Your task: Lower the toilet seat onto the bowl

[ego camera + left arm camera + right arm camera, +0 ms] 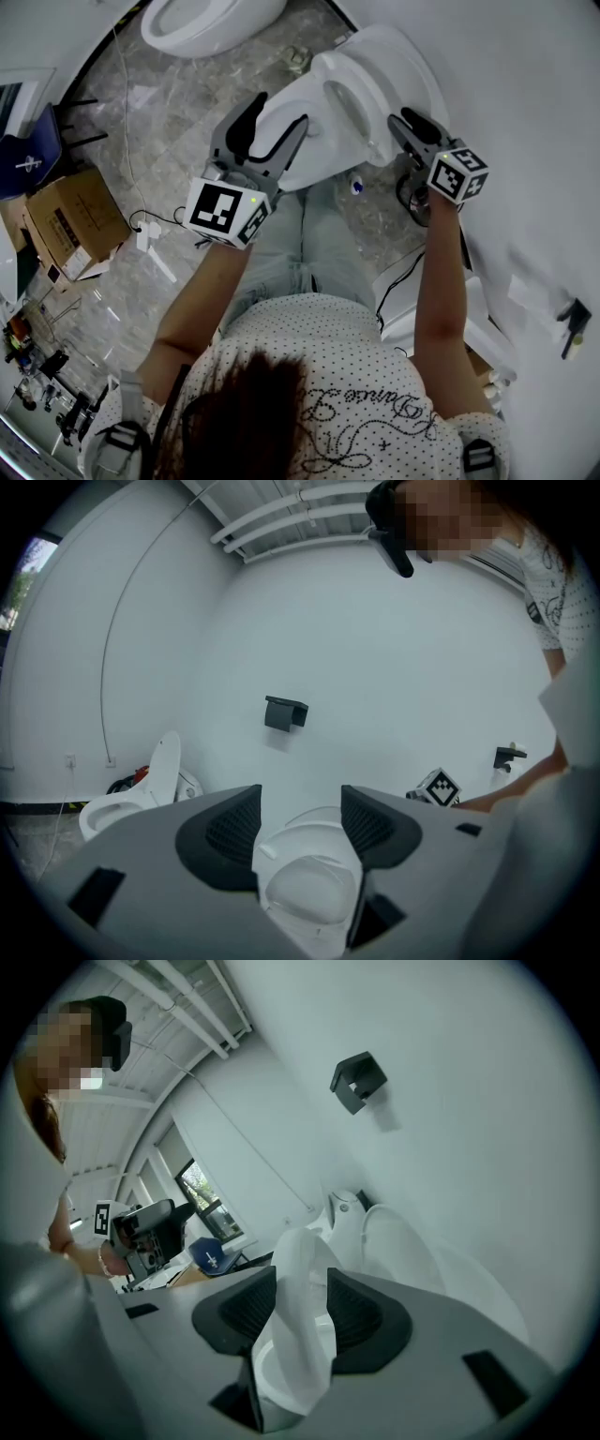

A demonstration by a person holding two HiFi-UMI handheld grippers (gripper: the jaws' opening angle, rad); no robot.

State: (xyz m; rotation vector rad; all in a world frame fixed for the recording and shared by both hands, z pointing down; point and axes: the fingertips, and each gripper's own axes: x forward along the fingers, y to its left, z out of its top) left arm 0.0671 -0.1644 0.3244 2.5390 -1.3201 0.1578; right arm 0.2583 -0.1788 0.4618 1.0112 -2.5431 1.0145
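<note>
Head view: the toilet stands far right against the wall, its lid (412,56) upright. The seat (349,108) appears tilted, partway between lid and bowl. The right tool (398,129) reaches in at the seat's right edge. The left tool (278,111) is spread wide over the bowl's near left rim. This view alone shows both tools around the toilet at once, but not what the right one has hold of.

Left gripper view: the left tool (300,803) has its jaws well apart with nothing between them; the bowl (305,892) lies beyond the gap. Only here is the toilet seen from the front, with the seat ring above the bowl.

Right gripper view: the right tool (302,1288) is closed on the seat (300,1335), whose thin white edge fills the gap between the pads, the lid (403,1241) behind it to the right.

The likely risk is that a pinch on such a thin, smooth edge slips and the seat slams onto the bowl. If the left tool hangs over the rim, the seat could also land on its fingers.
</note>
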